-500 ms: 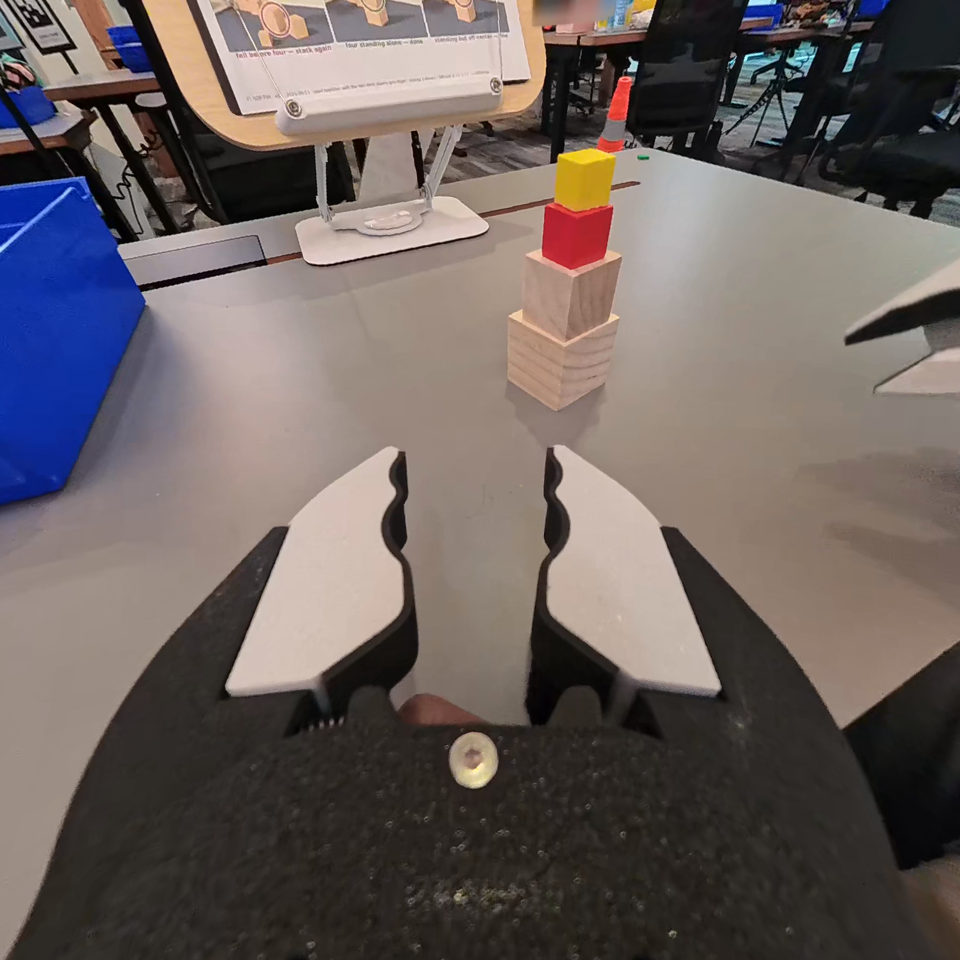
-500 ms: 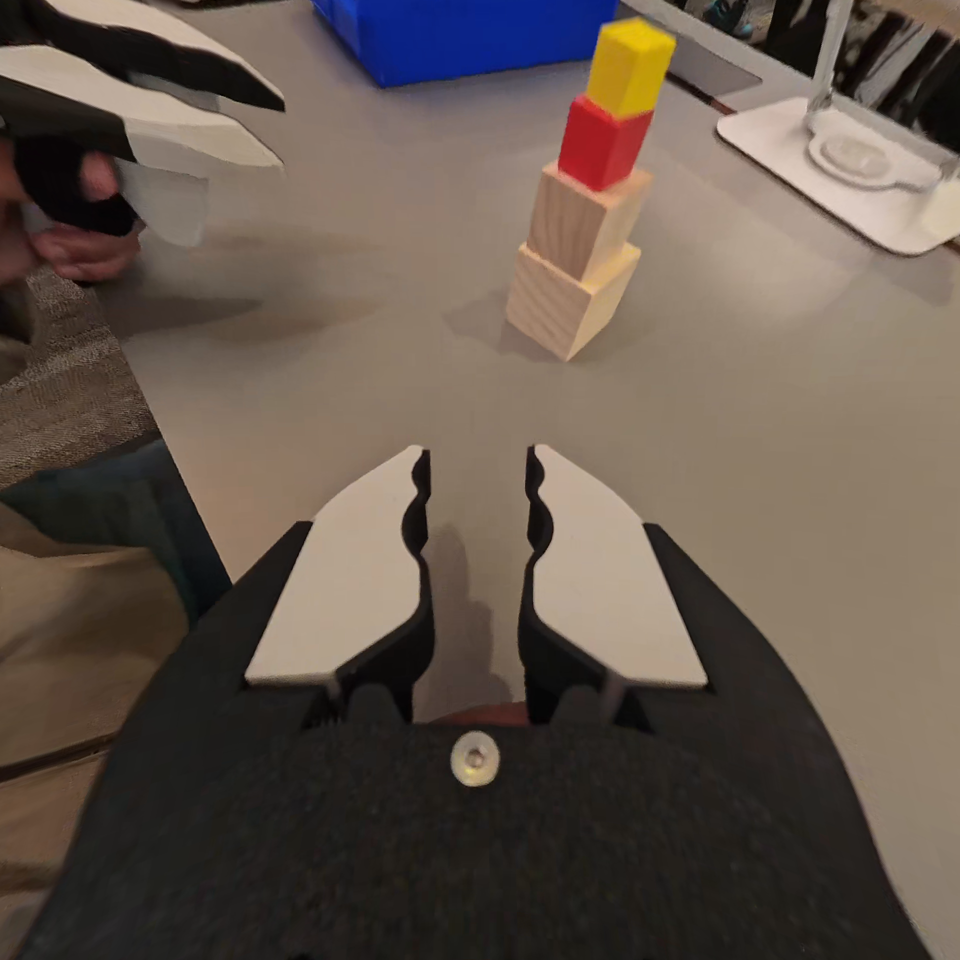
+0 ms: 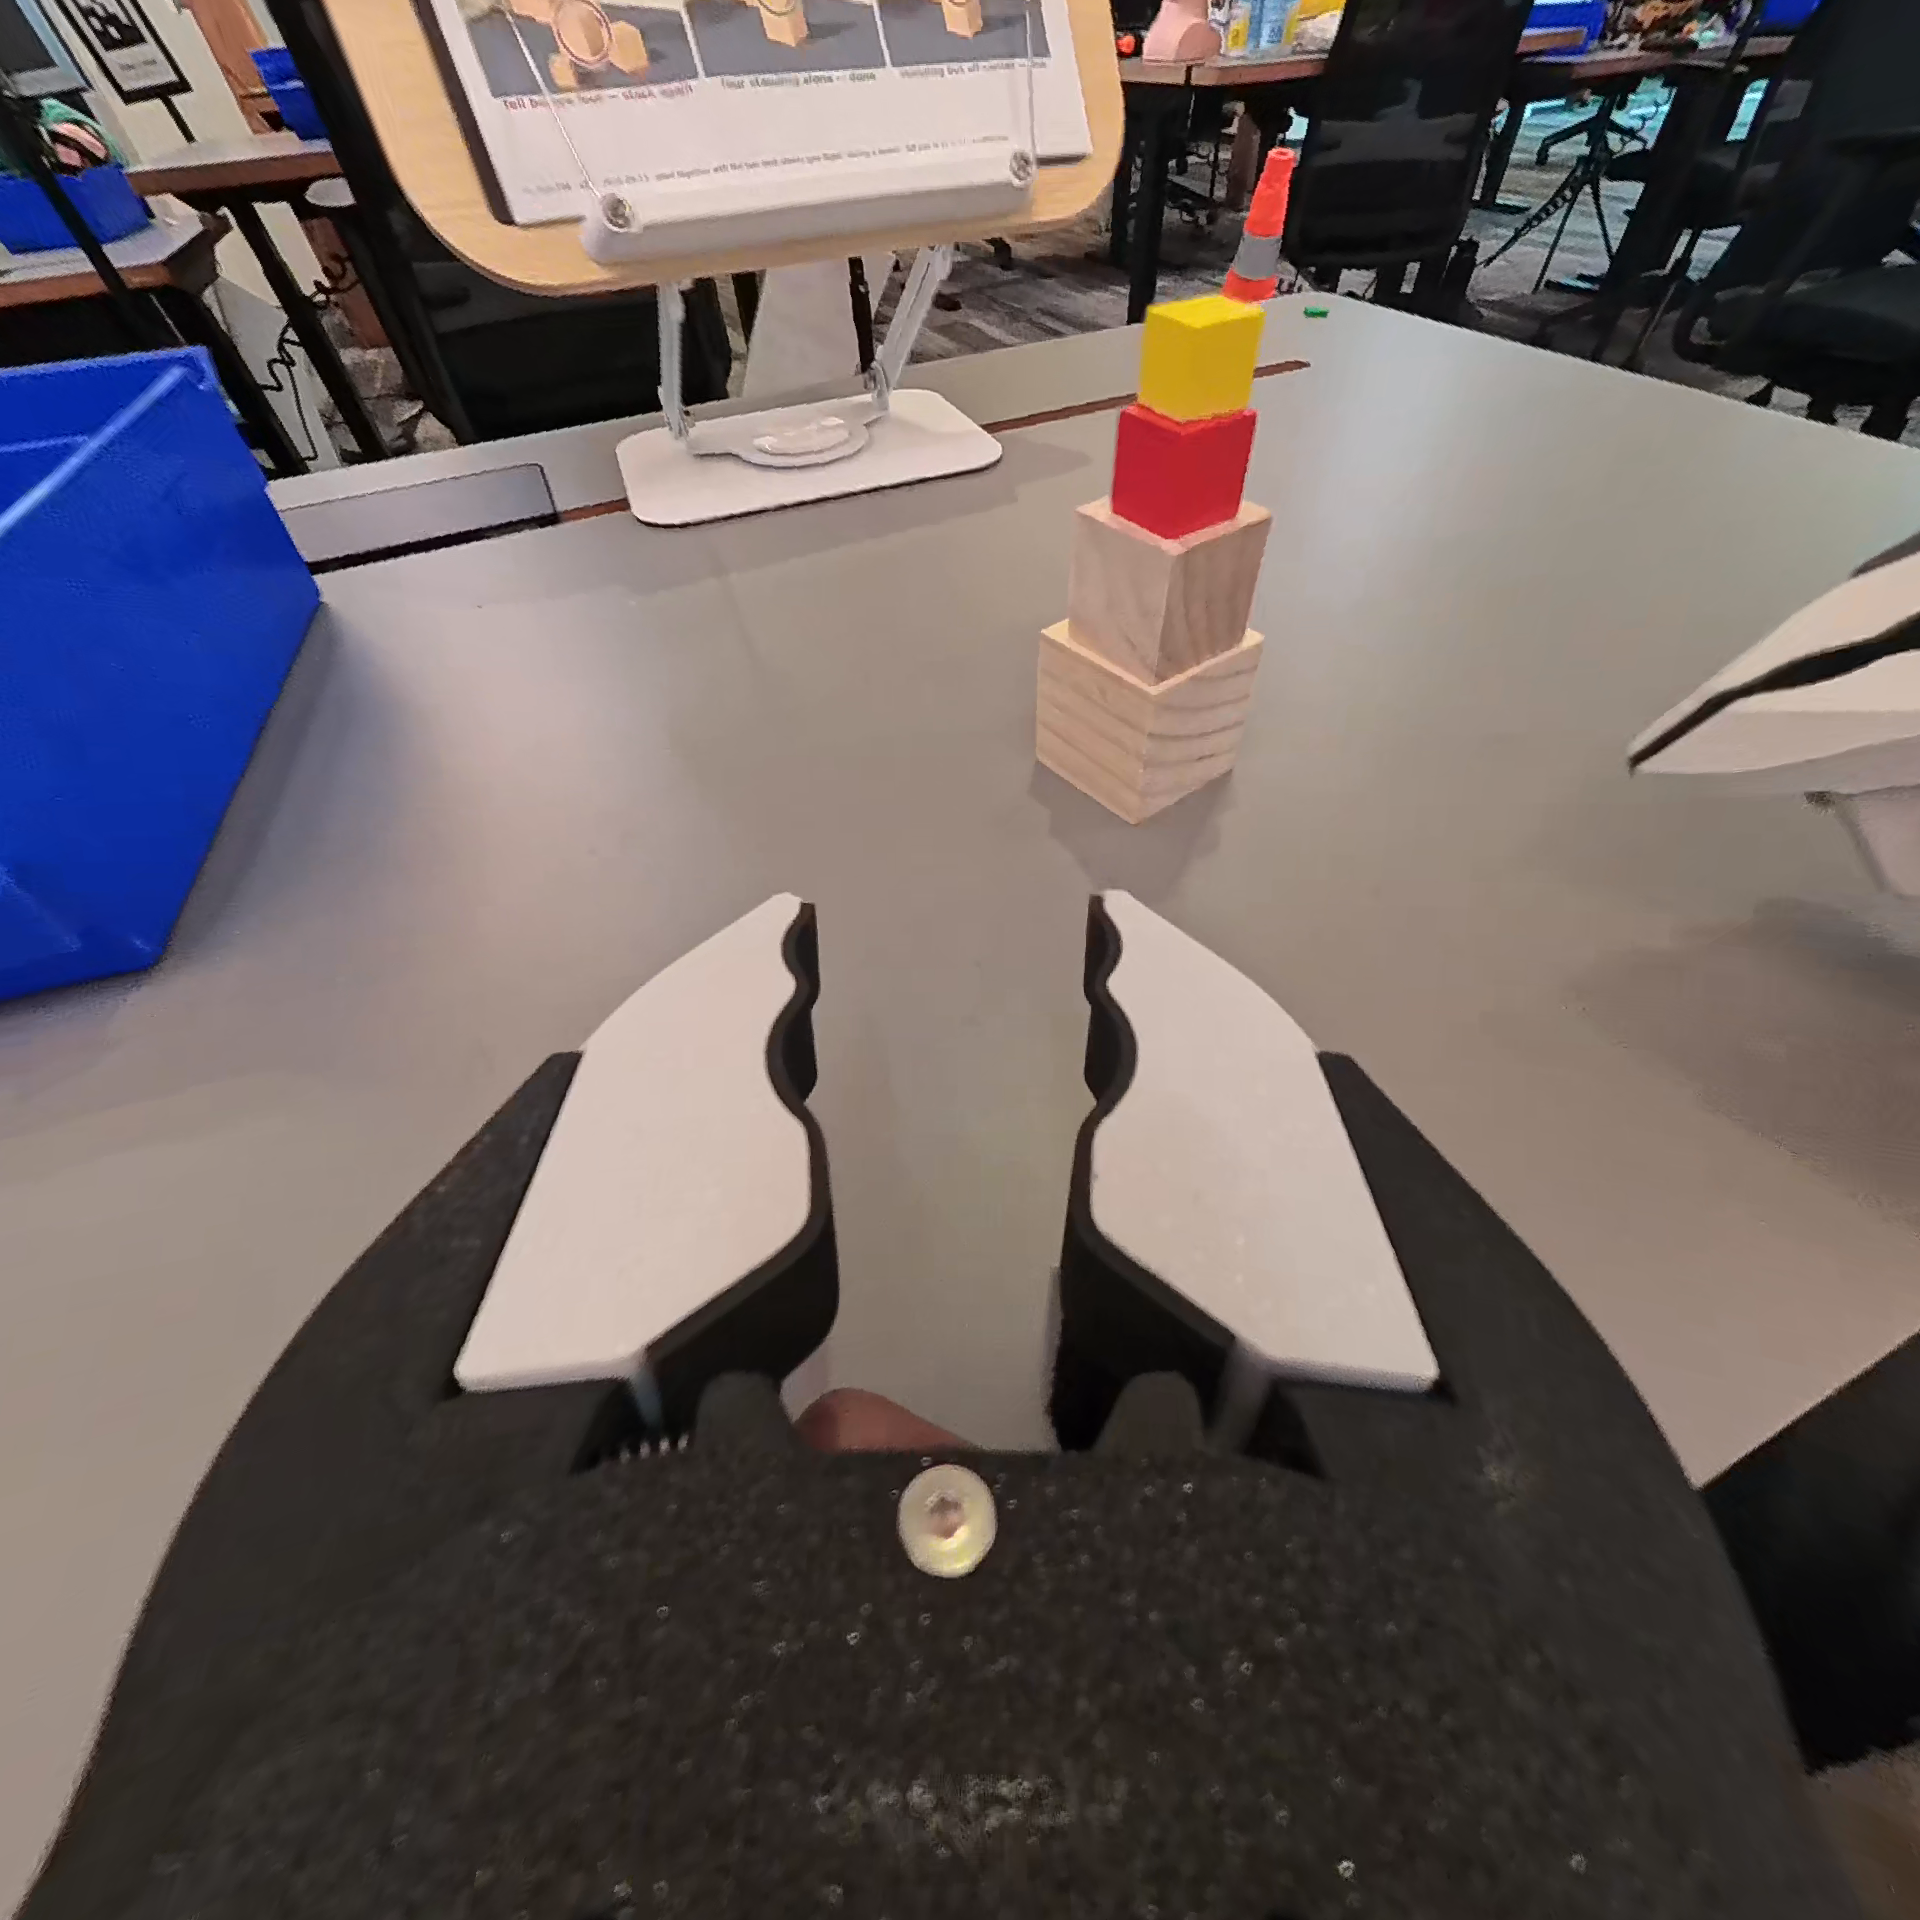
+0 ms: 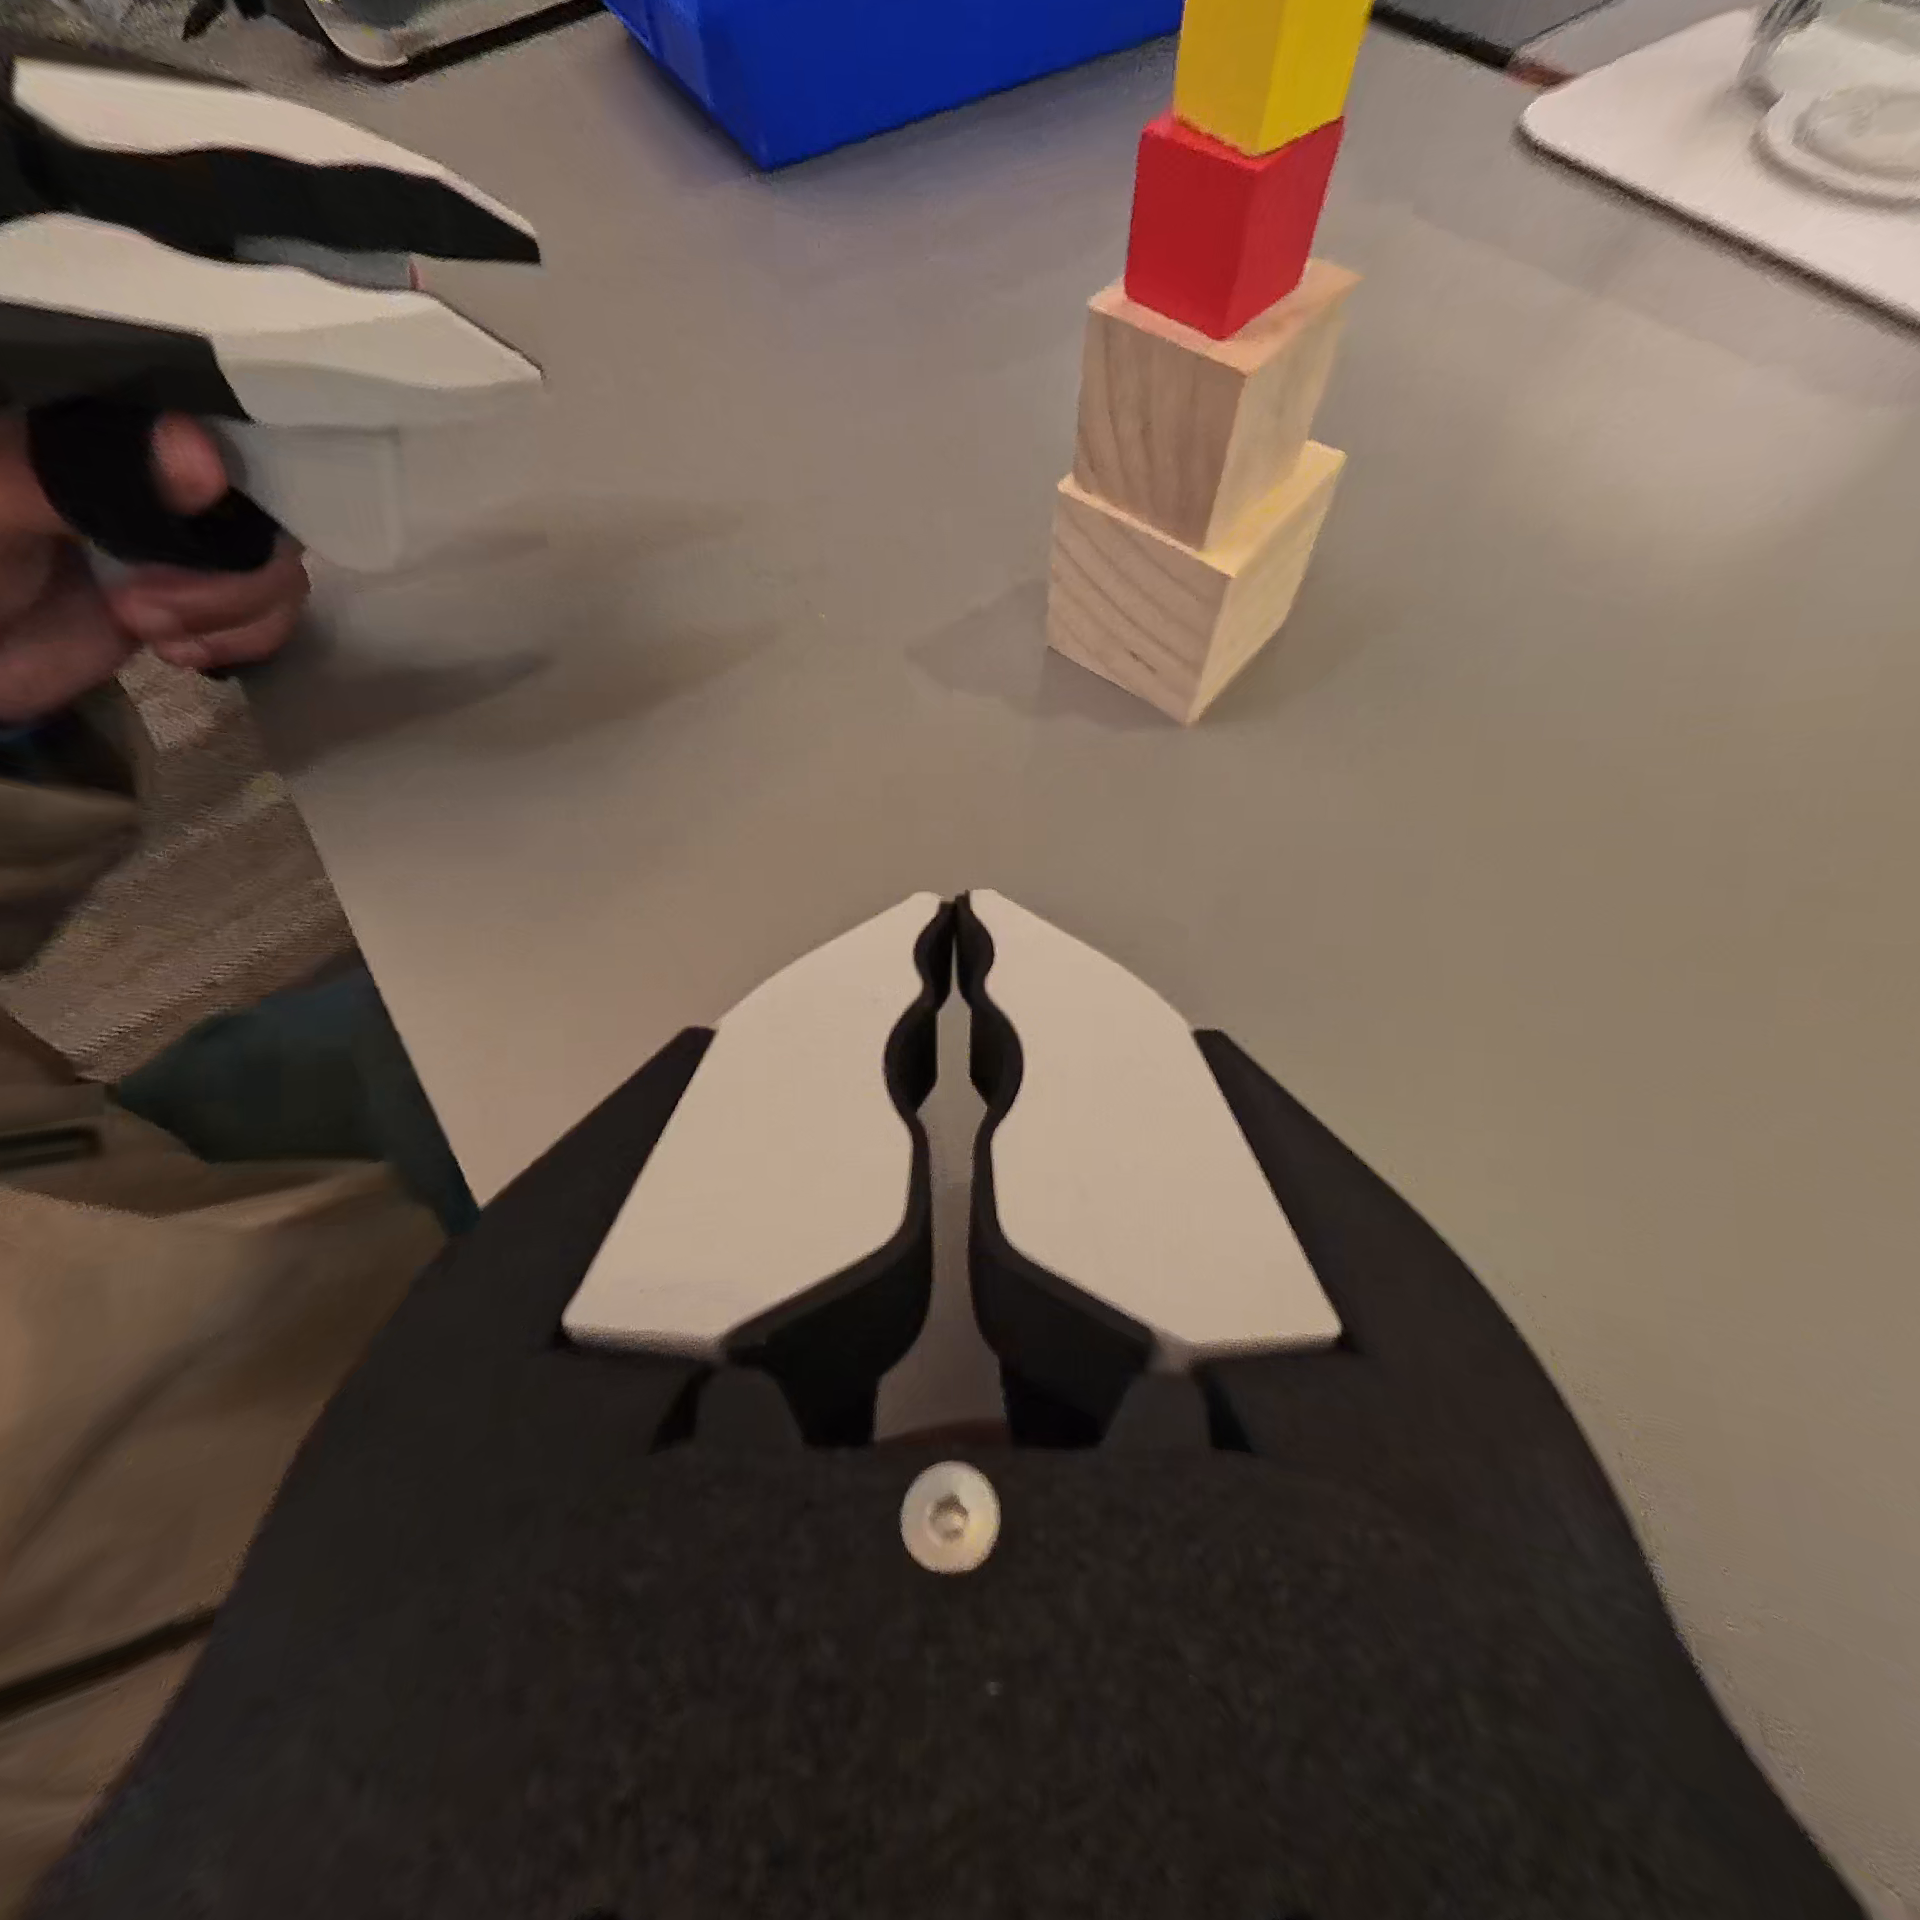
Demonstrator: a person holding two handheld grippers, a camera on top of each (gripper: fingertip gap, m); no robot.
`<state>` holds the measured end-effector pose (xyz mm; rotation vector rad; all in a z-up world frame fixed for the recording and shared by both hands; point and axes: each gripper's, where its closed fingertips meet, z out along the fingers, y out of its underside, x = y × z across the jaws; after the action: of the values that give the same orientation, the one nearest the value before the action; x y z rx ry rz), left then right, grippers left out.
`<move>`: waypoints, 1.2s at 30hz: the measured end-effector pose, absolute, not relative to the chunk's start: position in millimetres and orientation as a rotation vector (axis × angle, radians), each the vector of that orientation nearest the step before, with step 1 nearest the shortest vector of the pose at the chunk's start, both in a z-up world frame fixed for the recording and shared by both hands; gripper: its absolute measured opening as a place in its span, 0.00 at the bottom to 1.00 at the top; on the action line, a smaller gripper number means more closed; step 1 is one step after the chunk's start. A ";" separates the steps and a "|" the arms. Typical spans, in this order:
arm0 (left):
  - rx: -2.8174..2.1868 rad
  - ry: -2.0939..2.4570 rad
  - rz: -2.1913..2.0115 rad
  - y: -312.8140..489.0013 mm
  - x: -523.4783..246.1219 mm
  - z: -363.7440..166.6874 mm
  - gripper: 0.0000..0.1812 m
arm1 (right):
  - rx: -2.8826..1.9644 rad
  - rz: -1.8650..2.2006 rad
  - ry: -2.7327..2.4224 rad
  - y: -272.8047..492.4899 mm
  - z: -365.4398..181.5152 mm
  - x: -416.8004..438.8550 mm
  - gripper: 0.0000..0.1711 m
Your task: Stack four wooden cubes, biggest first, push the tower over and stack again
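A tower of four cubes stands on the grey table: a large plain wood cube at the bottom, a smaller plain wood cube, a red cube, and a yellow cube on top. The tower also shows in the right wrist view, with the large cube, second cube, red cube and yellow cube. My left gripper is open and empty, short of the tower. My right gripper is shut and empty, short of the tower.
A blue bin stands at the left. A document stand with an instruction sheet is at the back. An orange cone is behind the table. The right gripper shows at the right edge. The left gripper and a hand show left.
My right gripper has shut and moved closer to the tower. My left gripper has stayed open and barely moved. The tower stands as before.
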<state>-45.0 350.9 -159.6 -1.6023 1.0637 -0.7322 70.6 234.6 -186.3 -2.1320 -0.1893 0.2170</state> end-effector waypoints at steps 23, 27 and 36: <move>-1.637 0.984 -0.675 377.1 -64.4 -160.6 0.27 | -2.271 0.003 -0.199 280.6 -205.3 63.7 0.00; -1.591 0.999 -0.614 373.0 -60.0 -158.7 0.28 | -2.187 -0.073 0.044 258.7 -194.7 114.4 0.10; -1.566 0.957 -0.642 373.5 -62.1 -151.1 0.28 | -2.057 -0.147 0.187 223.5 -175.9 151.1 0.33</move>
<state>-62.1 373.5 -151.1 -1.5658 0.9574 -0.6425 151.1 223.5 -175.9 -2.0571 0.1870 -0.1469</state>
